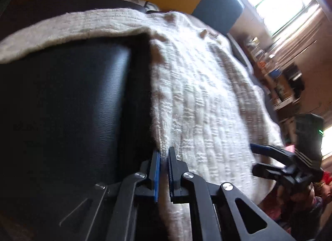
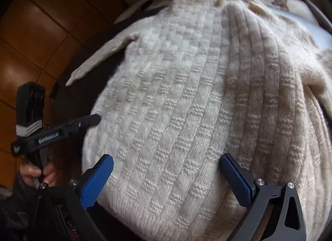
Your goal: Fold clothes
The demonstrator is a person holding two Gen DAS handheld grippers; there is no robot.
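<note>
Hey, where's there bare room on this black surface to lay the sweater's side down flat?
Bare black surface lies left of the sweater body, bordered above by its outstretched sleeve and below by the left gripper, shut on the sweater's edge. The sweater covers everything under the open right gripper.

A black, leather-like padded surface (image 1: 72, 100) carries a cream knitted sweater (image 1: 203, 100), spread flat across most of it. One sleeve (image 2: 99, 58) reaches out toward the surface's left edge, beyond which brown floor tiles (image 2: 31, 33) show.
</note>
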